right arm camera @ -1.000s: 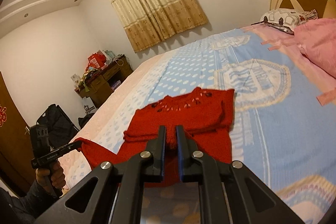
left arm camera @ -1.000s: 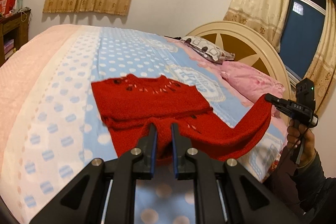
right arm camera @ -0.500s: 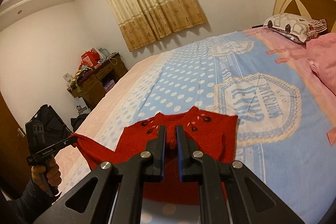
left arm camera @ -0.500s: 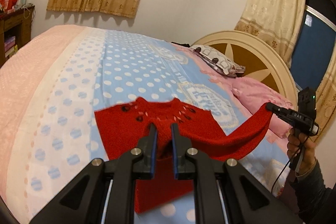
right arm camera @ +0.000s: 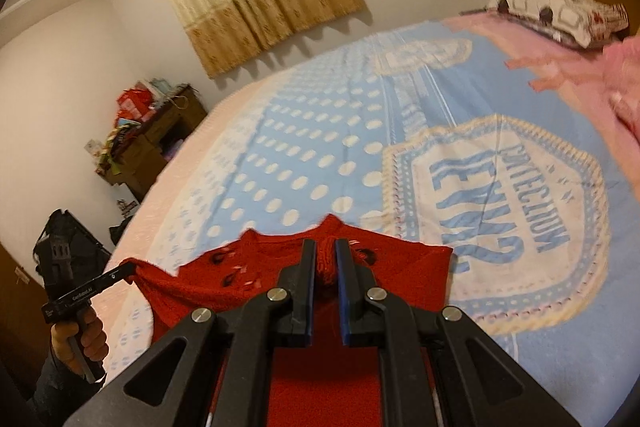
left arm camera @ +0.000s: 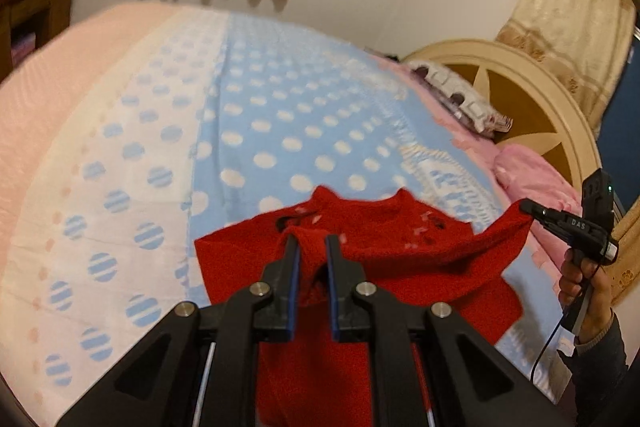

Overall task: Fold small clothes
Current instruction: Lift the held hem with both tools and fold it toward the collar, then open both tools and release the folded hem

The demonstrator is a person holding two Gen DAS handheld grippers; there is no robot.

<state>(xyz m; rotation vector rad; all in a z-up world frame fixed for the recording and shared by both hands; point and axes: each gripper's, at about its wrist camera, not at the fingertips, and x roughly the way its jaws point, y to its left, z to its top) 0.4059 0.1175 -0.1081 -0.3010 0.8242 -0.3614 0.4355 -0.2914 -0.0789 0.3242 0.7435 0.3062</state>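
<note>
A small red knit sweater (left arm camera: pixel 384 259) with dark and pink marks near its collar lies on the blue dotted bedspread (left arm camera: pixel 280 131). Its near edge is lifted and doubled over toward the collar. My left gripper (left arm camera: pixel 311 247) is shut on a bunch of that red edge. In the left wrist view my right gripper (left arm camera: pixel 529 207) pinches the other end of the edge, held by a hand (left arm camera: pixel 580 279). The right wrist view shows my right gripper (right arm camera: pixel 325 255) shut on the sweater (right arm camera: pixel 404 267), with my left gripper (right arm camera: pixel 125 269) gripping the far corner.
A patterned pillow (left arm camera: pixel 460 99) and a pink pillow (left arm camera: pixel 536 175) lie against the round cream headboard (left arm camera: pixel 532 95). A cluttered wooden desk (right arm camera: pixel 148 143) stands beyond the bed's left side. A large printed badge (right arm camera: pixel 500 211) marks the bedspread right of the sweater.
Both grippers have carried the sweater's held edge forward and slightly down across the garment toward its collar. Less of the sweater's body shows beyond the fingers now.
</note>
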